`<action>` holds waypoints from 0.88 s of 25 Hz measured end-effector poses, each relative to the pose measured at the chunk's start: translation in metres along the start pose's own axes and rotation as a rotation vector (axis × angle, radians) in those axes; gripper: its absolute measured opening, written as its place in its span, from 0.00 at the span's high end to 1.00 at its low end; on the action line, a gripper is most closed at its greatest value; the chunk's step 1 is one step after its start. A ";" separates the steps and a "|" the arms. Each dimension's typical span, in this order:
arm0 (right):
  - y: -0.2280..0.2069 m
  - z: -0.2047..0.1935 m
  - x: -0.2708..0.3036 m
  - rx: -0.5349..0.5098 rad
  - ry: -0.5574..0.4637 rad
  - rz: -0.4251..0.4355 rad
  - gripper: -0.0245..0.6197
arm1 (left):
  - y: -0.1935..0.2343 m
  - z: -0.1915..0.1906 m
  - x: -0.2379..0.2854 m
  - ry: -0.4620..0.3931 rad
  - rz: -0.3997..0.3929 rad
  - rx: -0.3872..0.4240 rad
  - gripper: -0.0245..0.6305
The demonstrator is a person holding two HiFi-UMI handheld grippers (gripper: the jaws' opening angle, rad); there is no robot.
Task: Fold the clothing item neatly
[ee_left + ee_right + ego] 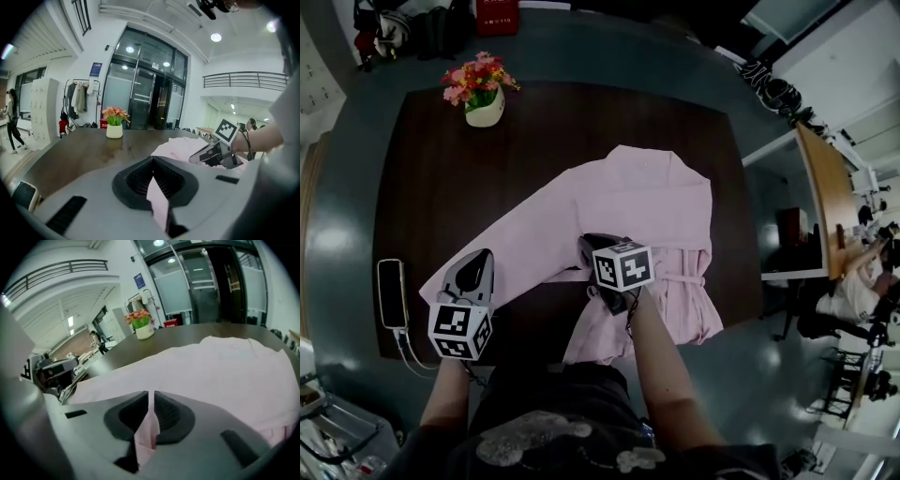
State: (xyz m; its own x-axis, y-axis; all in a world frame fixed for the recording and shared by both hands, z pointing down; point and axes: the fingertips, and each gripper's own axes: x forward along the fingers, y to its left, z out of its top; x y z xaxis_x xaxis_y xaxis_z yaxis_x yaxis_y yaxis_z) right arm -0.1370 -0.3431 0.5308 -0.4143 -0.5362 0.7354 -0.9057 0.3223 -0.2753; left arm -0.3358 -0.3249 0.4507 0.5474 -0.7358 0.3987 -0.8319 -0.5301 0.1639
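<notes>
Pinching pink garment [656, 206]: L gripper [152, 164] & R gripper [151, 398] each clamped on fabric btwn jaws.

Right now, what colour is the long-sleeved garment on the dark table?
Pale pink; the garment shows best in the head view.

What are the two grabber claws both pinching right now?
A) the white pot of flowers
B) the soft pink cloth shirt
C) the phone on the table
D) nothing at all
B: each gripper view shows a strip of the soft pink cloth shirt pinched between closed jaws, on the left gripper and on the right gripper.
</notes>
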 end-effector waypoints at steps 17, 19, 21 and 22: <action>0.101 -0.021 -0.094 -0.097 -0.345 0.199 0.93 | -0.053 -0.033 -0.103 -0.001 0.159 0.022 0.95; 0.116 -0.035 -0.101 -0.090 -0.343 0.250 0.95 | -0.058 -0.050 -0.120 0.020 0.198 -0.009 0.95; 0.135 -0.045 -0.104 -0.102 -0.335 0.293 0.95 | -0.060 -0.058 -0.137 0.016 0.230 -0.040 0.95; 0.147 -0.050 -0.102 -0.126 -0.328 0.306 0.95 | -0.060 -0.060 -0.146 0.009 0.242 -0.048 0.95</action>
State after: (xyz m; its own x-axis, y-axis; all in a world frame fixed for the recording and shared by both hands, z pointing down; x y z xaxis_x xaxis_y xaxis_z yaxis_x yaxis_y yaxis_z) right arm -0.2234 -0.2021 0.4459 -0.6853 -0.6139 0.3918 -0.7282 0.5855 -0.3563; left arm -0.3713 -0.1607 0.4368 0.3307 -0.8352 0.4395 -0.9423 -0.3179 0.1048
